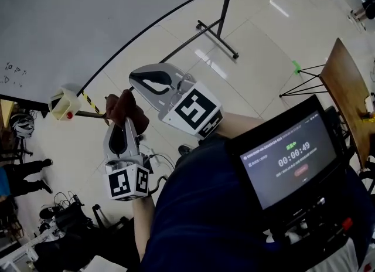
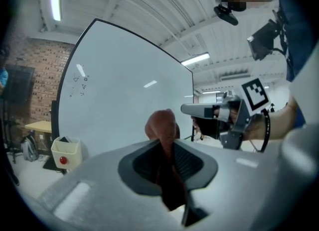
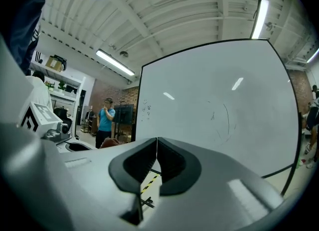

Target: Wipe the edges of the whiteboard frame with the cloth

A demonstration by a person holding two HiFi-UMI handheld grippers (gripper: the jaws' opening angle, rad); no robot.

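Note:
The whiteboard [image 1: 64, 24] fills the upper left of the head view, and its black frame edge [image 1: 146, 30] curves down toward a lower corner. My left gripper [image 1: 120, 123] points up just below that corner, shut on a brown cloth [image 1: 125, 108]. In the left gripper view the cloth [image 2: 162, 125] bunches out between the closed jaws [image 2: 167, 148], short of the board [image 2: 124, 85]. My right gripper [image 1: 135, 80] is held right beside the cloth, shut and empty. In the right gripper view its jaws [image 3: 157, 144] meet in front of the board [image 3: 219, 110].
A cream box with a red button [image 1: 63, 104] hangs at the board's lower corner. The stand's black legs [image 1: 220, 33] cross the floor. A wooden table [image 1: 348, 89] stands at right. Cables and gear [image 1: 58, 218] lie lower left. A person in blue [image 3: 105, 120] stands beyond the board.

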